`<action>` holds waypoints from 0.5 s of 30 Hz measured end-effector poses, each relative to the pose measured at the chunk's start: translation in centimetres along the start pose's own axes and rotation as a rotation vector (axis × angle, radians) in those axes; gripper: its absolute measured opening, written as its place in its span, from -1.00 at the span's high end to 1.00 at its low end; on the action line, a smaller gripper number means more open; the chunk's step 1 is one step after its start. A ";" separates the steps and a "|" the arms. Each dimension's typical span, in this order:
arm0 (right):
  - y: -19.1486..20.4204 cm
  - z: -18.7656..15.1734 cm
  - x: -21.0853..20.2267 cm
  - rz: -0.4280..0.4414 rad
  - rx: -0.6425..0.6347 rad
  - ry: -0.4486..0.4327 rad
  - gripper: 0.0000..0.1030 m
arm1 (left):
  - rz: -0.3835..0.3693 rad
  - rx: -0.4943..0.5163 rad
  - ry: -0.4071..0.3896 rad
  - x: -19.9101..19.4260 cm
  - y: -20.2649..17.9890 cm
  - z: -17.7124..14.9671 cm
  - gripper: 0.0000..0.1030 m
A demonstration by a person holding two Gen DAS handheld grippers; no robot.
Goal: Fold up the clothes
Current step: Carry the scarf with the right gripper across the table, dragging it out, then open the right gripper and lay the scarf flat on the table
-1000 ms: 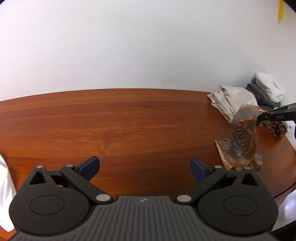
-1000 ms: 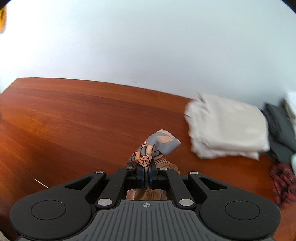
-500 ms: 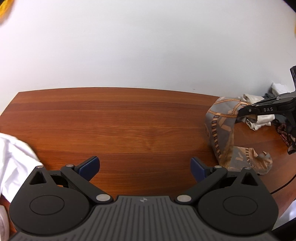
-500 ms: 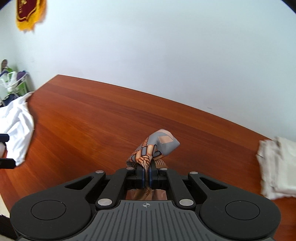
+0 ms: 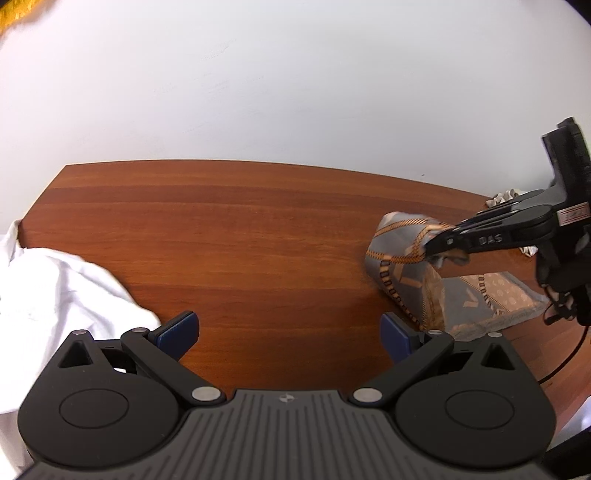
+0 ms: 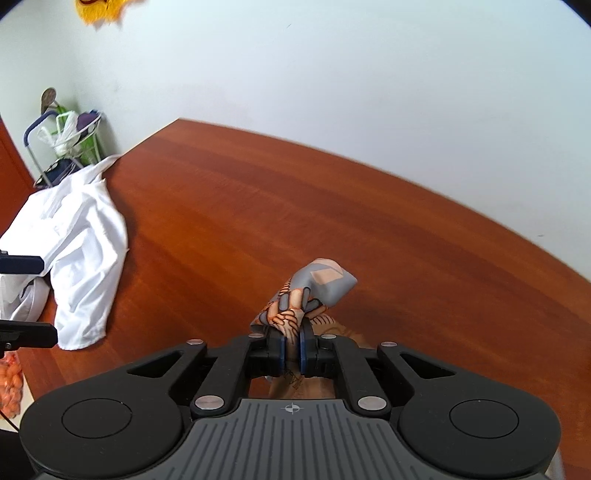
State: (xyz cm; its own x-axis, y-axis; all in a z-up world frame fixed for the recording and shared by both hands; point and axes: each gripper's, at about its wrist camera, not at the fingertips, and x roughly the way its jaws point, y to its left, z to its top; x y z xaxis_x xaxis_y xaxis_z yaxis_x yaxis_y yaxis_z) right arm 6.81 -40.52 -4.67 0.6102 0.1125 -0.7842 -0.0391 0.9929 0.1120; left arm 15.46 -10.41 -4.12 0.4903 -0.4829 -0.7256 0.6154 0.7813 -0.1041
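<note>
Two blue pads (image 6: 282,345) pressed together on a bunched fold of the grey and orange patterned scarf (image 6: 314,291), right gripper (image 6: 291,347) clamped on it, fabric sprouting forward past the tips; same grip seen side-on from the left wrist view (image 5: 439,251), pinched corner raised off the wooden table (image 5: 240,229), rest of the scarf (image 5: 410,266) draping down and trailing flat on the wood toward the near right edge

Left gripper (image 5: 288,330) spread wide, blue pads (image 5: 181,326) far apart with nothing between them, hovering over bare wood near the front edge, just left of the scarf's lowest folds

Crumpled white garment (image 5: 55,288) at the left end of the table, just beside the left finger, partly hanging over the edge; in the right wrist view the same white heap (image 6: 77,236) well apart from the scarf across open tabletop

Small pale cloth (image 5: 506,195) peeking behind the right gripper at the far right

Beyond the table's left corner, a metal-framed rack (image 6: 62,144) with bags against the plain white wall (image 6: 332,92); yellow fringe (image 6: 99,9) at the top, blurred
</note>
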 end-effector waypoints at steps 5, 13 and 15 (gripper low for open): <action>2.9 0.0 2.9 0.057 0.003 0.038 0.56 | 0.027 0.007 0.012 -1.1 1.7 -1.0 -0.99; 6.1 -0.1 3.5 0.169 -0.005 0.022 0.07 | 0.052 -0.004 0.010 -1.7 1.3 -1.5 -0.99; 6.0 -0.3 3.0 0.174 -0.007 0.016 0.07 | 0.057 -0.006 0.008 -1.8 1.0 -1.6 -0.99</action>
State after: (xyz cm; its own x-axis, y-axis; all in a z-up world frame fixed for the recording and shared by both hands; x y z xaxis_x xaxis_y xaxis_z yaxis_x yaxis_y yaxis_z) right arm 8.12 -34.17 -6.52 0.5808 0.2828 -0.7633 -0.1479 0.9588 0.2427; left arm 14.21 -8.08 -4.01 0.5194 -0.4342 -0.7360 0.5828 0.8099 -0.0665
